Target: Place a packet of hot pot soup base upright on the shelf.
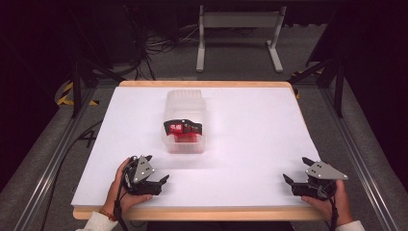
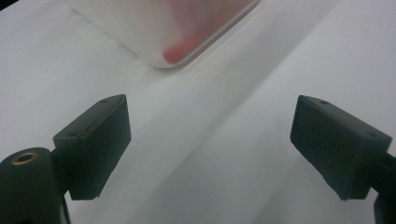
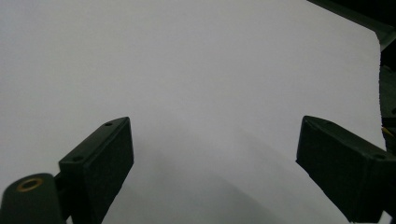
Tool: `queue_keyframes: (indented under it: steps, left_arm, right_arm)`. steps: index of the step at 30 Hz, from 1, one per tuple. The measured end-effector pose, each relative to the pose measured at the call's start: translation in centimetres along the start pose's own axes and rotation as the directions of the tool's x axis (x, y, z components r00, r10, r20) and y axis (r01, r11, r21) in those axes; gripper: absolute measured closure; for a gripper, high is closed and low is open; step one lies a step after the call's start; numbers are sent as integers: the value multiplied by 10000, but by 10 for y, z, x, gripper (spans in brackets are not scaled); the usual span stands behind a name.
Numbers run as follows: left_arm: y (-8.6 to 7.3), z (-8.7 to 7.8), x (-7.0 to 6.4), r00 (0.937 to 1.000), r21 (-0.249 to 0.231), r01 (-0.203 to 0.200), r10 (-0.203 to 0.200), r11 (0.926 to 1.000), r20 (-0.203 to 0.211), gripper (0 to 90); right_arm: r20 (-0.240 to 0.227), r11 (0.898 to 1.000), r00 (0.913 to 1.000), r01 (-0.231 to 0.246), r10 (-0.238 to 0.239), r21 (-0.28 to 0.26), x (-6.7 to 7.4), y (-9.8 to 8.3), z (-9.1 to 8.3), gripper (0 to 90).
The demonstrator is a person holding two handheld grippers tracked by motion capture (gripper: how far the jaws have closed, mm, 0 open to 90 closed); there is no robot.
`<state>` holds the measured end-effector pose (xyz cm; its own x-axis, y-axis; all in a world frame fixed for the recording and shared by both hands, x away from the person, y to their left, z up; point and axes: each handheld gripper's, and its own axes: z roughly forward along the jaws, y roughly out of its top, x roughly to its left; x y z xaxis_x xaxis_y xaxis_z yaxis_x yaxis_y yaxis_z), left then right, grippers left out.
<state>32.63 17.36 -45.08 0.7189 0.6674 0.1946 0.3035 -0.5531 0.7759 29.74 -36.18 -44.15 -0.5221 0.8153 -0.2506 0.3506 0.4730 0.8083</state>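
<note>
White table (image 1: 250, 144) before us: our left gripper (image 1: 156, 169) and right gripper (image 1: 298, 170) rest with jaws apart (empty), so we should approach the mid-table clear box (image 1: 186, 122) squarely, red-and-black item (image 1: 184, 129) inside.

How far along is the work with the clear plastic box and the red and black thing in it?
Nothing looks done yet: the clear box sits mid-table with the red and black thing inside. Nothing is in hand; the left tongs and the right tongs rest open and empty near the front edge of the white table, apart from the box. The reaching and handling all remain.
</note>
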Motion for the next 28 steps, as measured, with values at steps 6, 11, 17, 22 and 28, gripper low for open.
queue_keyframes:
  steps: [6, 11, 17, 22, 28]
  left_arm:
    - [1, 1, 0, 10000, -5, 20, -20, 10000, 20, 129]
    - [1, 2, 1, 10000, 12, 36, -36, 10000, 29, 129]
    - [1, 3, 2, 10000, 8, 61, -61, 10000, 39, 129]
    - [2, 4, 3, 10000, 3, 46, -46, 10000, 56, 129]
    - [3, 5, 3, 10000, -24, 2, -2, 10000, 55, 129]
  right_arm:
    - [-2, 9999, 10000, 73, -73, -70, 1, 1, -1, 119]
    - [-15, 9999, 10000, 72, -72, -123, 2, 1, -1, 120]
    - [-148, 9999, 9998, 122, -124, -114, 4, 2, -1, 145]
    - [-219, 9997, 9995, 209, -210, -87, 6, 2, -1, 147]
    - [-70, 9996, 9999, 140, -142, -225, 5, 2, -4, 135]
